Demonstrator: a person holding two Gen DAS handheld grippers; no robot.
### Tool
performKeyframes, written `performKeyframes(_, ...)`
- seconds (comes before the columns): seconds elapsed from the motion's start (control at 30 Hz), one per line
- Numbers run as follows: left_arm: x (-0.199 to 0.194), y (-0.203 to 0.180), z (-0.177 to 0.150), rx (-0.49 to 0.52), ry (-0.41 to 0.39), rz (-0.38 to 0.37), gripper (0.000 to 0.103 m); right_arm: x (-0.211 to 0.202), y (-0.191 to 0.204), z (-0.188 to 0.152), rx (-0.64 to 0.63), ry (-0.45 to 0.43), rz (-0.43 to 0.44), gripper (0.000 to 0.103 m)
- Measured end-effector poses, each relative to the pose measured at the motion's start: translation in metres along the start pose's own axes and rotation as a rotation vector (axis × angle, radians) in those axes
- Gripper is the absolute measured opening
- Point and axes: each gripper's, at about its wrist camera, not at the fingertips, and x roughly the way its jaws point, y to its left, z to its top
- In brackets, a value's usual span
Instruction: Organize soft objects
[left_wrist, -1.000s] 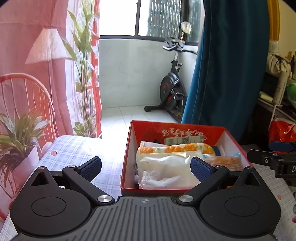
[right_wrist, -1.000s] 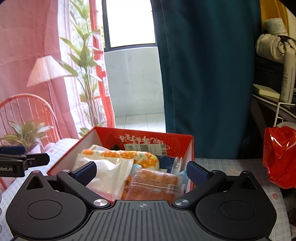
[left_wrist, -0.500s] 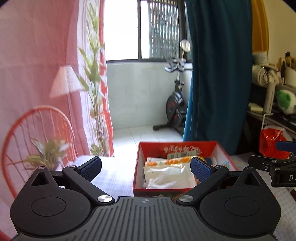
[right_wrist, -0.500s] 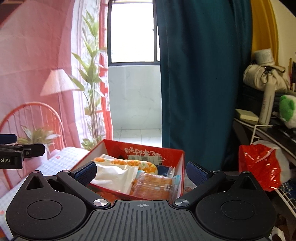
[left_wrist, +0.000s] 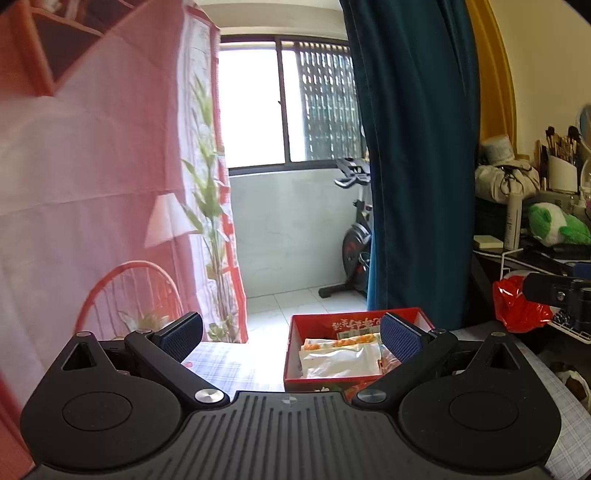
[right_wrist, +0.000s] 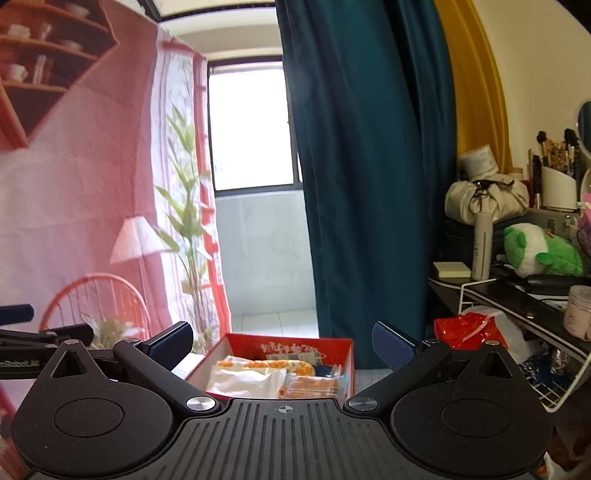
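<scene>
A red box sits on a checked tablecloth, holding soft packets: a white pouch, an orange-patterned one and a clear pack of orange snacks. My left gripper is open and empty, raised above and back from the box. My right gripper is also open and empty, high over the box's near side. The other gripper's arm shows at the right edge of the left wrist view and the left edge of the right wrist view.
A teal curtain hangs behind the box. A cluttered shelf at right carries a green plush toy, a bottle and a red plastic bag. A pink printed backdrop stands on the left, an exercise bike beyond.
Both grippers have risen and drawn back from the box, which now looks smaller and lower in both views. Both stay open and empty.
</scene>
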Motion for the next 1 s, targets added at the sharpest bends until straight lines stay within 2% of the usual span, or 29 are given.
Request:
performKeyframes(0.3, -0.017, 0.005, 0.003, -0.026, -0.038, 0.001, 0.103, -0.029, 0.002, 0.001, 0.016, -0.017, -0.002, 0.103)
performKeyframes(1.0, -0.019, 0.012, -0.002, -0.048, -0.027, -0.008, 0.103, -0.029, 0.008, 0.0, 0.016, -0.006, 0.007, 0.103)
